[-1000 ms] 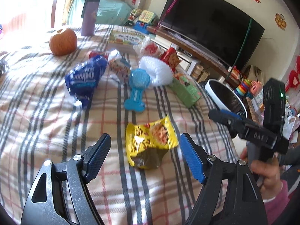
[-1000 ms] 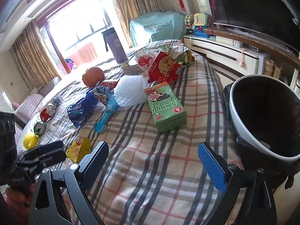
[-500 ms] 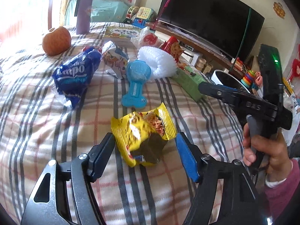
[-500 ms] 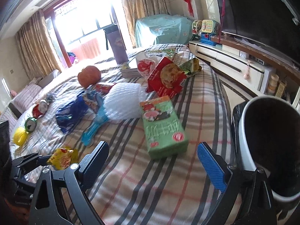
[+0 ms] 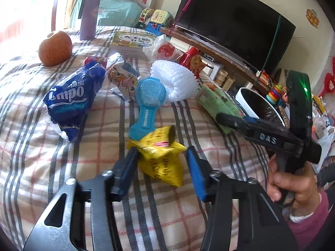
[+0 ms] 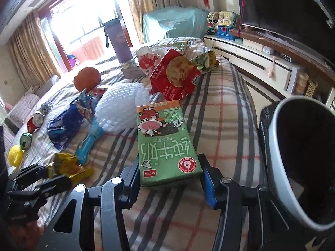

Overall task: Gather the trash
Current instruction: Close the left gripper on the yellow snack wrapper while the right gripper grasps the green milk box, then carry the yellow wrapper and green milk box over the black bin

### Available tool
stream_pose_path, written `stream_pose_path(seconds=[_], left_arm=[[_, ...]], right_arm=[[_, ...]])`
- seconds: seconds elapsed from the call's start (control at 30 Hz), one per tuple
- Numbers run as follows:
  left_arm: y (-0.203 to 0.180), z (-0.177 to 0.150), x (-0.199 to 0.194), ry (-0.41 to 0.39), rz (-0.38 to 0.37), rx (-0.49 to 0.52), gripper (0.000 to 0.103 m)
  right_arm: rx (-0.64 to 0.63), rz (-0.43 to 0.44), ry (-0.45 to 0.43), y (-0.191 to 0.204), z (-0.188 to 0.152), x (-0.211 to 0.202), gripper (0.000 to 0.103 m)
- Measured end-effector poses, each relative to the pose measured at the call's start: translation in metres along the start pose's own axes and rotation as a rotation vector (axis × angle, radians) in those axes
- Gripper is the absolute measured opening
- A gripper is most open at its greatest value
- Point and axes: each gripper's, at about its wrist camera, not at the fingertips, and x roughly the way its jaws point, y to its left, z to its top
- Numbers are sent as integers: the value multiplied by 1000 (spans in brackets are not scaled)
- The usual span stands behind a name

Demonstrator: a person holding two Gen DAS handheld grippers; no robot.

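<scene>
A crumpled yellow snack wrapper [image 5: 161, 159] lies on the plaid bed cover [image 5: 41, 167] between the blue pads of my left gripper [image 5: 161, 167]. Its jaws are closing and both pads press the wrapper, which bunches upward. My right gripper [image 6: 169, 175] straddles the near end of a green milk carton [image 6: 165, 138]; its jaws are closing too, and the pads touch both sides of the carton. The left wrist view shows the right gripper [image 5: 230, 121] on that carton [image 5: 217, 102], held by a hand [image 5: 293, 179]. A dark bin with a white rim [image 6: 278, 142] stands beside the bed on the right.
Further back on the bed lie a blue tissue pack [image 5: 71, 98], a blue plastic toy [image 5: 146, 106], a white foam net [image 5: 175, 81], a red snack bag [image 6: 175, 73], an apple [image 5: 55, 48], a purple bottle [image 5: 89, 14] and two cans [image 6: 34, 123]. A TV [image 5: 230, 25] stands behind.
Both grippers have moved forward and down and narrowed. The left one now squeezes the yellow wrapper, which has crumpled. The right one has come around the green carton's near end.
</scene>
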Motion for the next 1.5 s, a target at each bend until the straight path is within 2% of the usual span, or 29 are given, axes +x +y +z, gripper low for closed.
stream_pose_path(seconds=[0.1,0.3,1.03,1.5], left_arm=[[-4,1,-4,-8,7,18,18],[-12,2,-7,-12,-2,38,8],[-82,19,-7,-27,-116,152,7],[-125,31,2,-31,-172,203,7]], right_arm=[[35,19,-19,-3,-9,-14,51],[78,40,-50,-5,-22,-41,50],[183,-2,-133,-40,-47,-100,50],[256,-81,-173,-84,-51,-125,50]])
